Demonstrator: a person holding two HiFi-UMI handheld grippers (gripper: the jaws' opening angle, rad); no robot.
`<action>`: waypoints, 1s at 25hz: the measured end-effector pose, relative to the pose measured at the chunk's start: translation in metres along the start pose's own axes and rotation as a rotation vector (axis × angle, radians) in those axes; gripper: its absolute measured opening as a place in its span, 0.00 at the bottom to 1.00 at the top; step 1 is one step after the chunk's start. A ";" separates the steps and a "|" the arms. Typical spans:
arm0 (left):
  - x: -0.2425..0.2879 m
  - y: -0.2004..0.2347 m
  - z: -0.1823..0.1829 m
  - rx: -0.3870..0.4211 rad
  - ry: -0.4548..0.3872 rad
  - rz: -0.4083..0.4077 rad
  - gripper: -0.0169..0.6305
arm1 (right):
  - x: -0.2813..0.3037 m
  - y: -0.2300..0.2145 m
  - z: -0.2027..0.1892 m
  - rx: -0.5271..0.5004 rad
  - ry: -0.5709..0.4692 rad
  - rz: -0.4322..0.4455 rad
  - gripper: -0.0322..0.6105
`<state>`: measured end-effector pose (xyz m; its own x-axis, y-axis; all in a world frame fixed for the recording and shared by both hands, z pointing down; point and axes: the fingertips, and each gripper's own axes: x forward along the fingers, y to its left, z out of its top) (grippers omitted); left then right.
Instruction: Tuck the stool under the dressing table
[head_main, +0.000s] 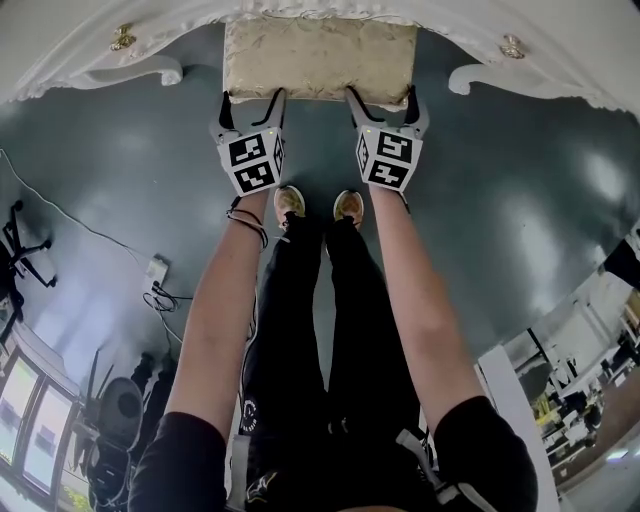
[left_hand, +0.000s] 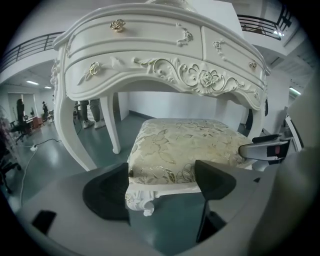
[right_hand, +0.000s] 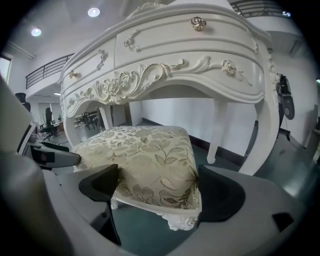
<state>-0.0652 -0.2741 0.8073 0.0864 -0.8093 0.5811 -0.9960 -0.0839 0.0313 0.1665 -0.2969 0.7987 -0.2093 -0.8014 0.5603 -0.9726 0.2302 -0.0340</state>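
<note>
The stool (head_main: 320, 60) has a cream and gold floral cushion and a carved white frame. It stands on the grey floor, partly beneath the white dressing table (head_main: 100, 60) with gold knobs. My left gripper (head_main: 252, 100) is at its near left corner and my right gripper (head_main: 382, 98) at its near right corner. In the left gripper view the corner of the stool (left_hand: 185, 145) sits between the open jaws of the left gripper (left_hand: 162, 177). The right gripper (right_hand: 158, 176) straddles the other corner of the stool (right_hand: 145, 155) likewise. The jaw tips touch the seat's edge.
Curved legs of the dressing table (left_hand: 75, 135) (right_hand: 265, 130) flank the stool. A power strip with a cable (head_main: 155, 270) lies on the floor at the left. A black chair base (head_main: 20, 250) is at the far left. The person's shoes (head_main: 290, 200) stand behind the grippers.
</note>
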 end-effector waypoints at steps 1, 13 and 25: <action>0.003 0.000 0.002 -0.006 -0.009 0.006 0.69 | 0.003 -0.001 0.002 0.000 -0.008 -0.002 0.86; 0.045 -0.008 0.038 -0.023 -0.077 0.005 0.69 | 0.042 -0.026 0.039 0.002 -0.093 -0.018 0.84; 0.069 -0.005 0.056 -0.014 -0.109 0.005 0.69 | 0.062 -0.031 0.055 -0.006 -0.129 -0.029 0.83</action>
<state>-0.0527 -0.3623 0.8012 0.0828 -0.8680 0.4896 -0.9966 -0.0722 0.0406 0.1784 -0.3840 0.7894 -0.1932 -0.8722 0.4495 -0.9778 0.2092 -0.0145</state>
